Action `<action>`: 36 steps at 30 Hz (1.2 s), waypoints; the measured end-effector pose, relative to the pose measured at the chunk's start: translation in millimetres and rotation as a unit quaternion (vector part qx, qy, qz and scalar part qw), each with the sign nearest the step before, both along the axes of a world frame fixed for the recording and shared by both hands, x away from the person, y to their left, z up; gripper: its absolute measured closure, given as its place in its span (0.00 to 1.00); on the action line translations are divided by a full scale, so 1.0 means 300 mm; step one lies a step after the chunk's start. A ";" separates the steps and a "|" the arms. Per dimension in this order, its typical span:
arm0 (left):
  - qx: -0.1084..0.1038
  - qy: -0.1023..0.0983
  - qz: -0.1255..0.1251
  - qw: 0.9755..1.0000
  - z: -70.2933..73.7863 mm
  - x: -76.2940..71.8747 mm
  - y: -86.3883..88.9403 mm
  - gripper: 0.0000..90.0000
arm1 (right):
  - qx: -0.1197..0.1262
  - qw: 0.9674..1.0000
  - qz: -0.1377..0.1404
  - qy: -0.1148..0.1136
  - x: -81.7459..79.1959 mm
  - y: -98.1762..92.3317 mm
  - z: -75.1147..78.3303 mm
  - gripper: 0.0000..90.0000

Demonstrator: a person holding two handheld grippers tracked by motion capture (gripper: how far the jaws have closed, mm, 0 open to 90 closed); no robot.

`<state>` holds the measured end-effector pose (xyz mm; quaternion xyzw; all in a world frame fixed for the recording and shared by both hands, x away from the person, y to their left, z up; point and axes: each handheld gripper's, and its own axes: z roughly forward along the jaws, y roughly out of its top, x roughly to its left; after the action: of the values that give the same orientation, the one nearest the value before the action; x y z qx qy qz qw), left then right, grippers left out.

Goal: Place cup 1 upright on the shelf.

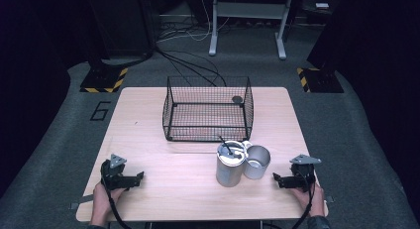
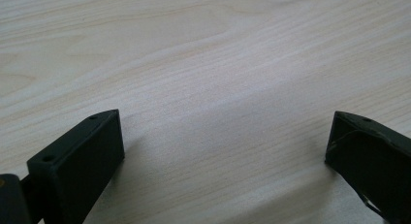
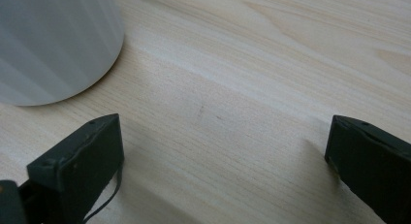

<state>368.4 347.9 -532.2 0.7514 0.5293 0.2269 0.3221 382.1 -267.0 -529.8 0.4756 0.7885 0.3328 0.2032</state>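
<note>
Both claws, left and right, rest spread and empty on the worktop; the two cups, just beside the right claw, look light, stiff, slippery metal, best pinched at the rim.

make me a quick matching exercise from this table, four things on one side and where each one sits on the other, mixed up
Things:
1. wire basket
2. tall metal cup
3. left gripper
4. right gripper

Places:
A. near right edge of the table, jaws apart
B. far middle of the table
C. near left edge, jaws apart
D. in front of the basket, beside a shorter cup

Pairs: 1-B, 2-D, 3-C, 4-A
</note>
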 end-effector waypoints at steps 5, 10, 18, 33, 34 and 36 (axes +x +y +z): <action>0.001 0.000 0.006 1.000 0.001 -0.003 -0.006 0.00 | -0.003 1.000 0.001 -0.001 0.001 -0.002 0.000 0.00; -0.015 0.000 0.009 1.000 0.002 -0.005 -0.004 0.00 | 0.001 1.000 -0.002 0.002 0.000 0.000 0.000 0.00; -0.048 0.003 -0.008 0.999 0.020 -0.022 -0.027 0.00 | 0.003 1.000 -0.003 0.004 -0.001 0.001 0.000 0.00; -0.063 -0.028 -0.094 0.993 0.150 -0.032 -0.175 0.00 | 0.003 1.000 0.003 0.000 0.002 -0.003 -0.001 0.00; -0.063 -0.028 -0.094 0.993 0.150 -0.032 -0.175 0.00 | 0.003 1.000 0.002 0.002 0.000 -0.003 -0.001 0.00; -0.051 -0.035 -0.103 0.993 0.159 -0.023 -0.197 0.00 | 0.003 1.000 0.002 0.003 -0.001 -0.004 0.000 0.00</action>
<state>361.4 288.9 -484.4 0.7761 0.4481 0.1916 0.4002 381.8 -268.2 -529.9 0.4751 0.7893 0.3341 0.1991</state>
